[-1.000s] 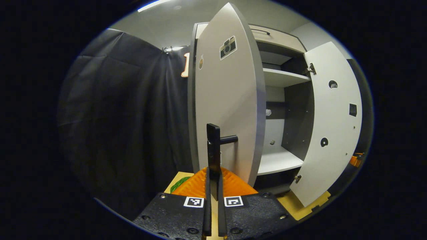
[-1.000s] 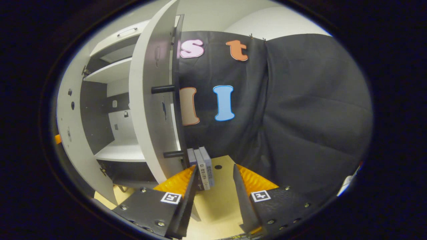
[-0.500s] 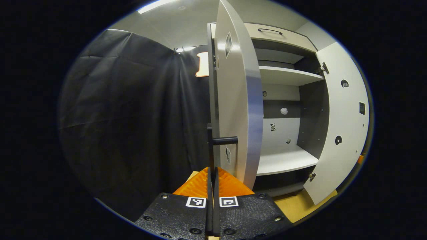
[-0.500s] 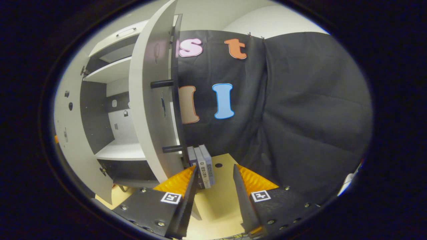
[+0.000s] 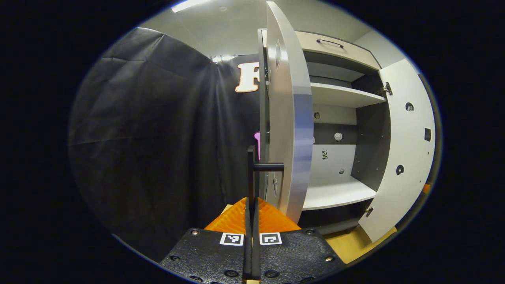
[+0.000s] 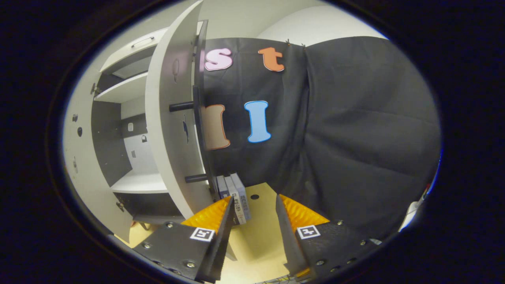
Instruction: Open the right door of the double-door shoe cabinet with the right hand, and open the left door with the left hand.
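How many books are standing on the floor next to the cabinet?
3, I think. The books stand upright in a row on the floor, just right of the open right door. More could hide behind it.

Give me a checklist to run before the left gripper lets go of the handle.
1. Left gripper shut on the left door's handle: ok, fingers closed around the bar.
2. Left door swung wide, seen almost edge-on: ok.
3. Right door open: ok, shelves exposed.
4. Right gripper open and off the right handle: ok.
5. Books beside the right door clear of the right gripper: ok, they stand ahead of the fingers, untouched.
6. Left door at its hinge limit: cannot tell.
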A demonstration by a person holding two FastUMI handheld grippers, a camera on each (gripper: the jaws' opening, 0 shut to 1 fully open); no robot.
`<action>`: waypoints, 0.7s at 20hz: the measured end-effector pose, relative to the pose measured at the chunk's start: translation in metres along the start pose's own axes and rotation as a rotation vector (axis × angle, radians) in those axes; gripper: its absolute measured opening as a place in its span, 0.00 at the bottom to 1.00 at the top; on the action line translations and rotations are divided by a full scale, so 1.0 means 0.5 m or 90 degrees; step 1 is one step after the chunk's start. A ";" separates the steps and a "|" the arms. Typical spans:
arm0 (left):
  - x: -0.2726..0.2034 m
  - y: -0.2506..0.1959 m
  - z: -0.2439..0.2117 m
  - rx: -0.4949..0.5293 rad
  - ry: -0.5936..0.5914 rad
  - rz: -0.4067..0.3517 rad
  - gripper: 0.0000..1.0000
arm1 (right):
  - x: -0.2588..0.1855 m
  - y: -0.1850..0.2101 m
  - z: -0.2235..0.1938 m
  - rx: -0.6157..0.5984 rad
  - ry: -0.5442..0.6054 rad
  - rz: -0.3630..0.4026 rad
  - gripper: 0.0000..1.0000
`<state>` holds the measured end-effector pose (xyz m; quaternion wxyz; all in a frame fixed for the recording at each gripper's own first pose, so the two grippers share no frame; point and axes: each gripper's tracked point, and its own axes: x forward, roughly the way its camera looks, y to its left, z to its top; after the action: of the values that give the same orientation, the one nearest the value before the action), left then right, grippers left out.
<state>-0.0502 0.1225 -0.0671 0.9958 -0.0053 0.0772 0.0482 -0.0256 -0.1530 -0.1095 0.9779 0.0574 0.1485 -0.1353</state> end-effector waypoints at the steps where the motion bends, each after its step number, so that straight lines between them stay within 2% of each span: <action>1: -0.001 0.004 0.001 -0.001 -0.001 -0.002 0.01 | -0.002 0.000 0.005 -0.001 -0.004 0.000 0.62; 10: -0.003 0.025 -0.002 -0.024 0.007 0.010 0.00 | -0.032 -0.002 0.014 -0.008 -0.021 -0.011 0.62; 14: -0.023 0.044 -0.006 -0.033 0.009 0.011 0.05 | -0.034 -0.003 0.015 0.006 -0.023 -0.010 0.62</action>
<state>-0.0641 0.1431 -0.0682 0.9943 -0.0304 0.0832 0.0589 -0.0394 -0.1513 -0.0975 0.9790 0.0581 0.1308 -0.1450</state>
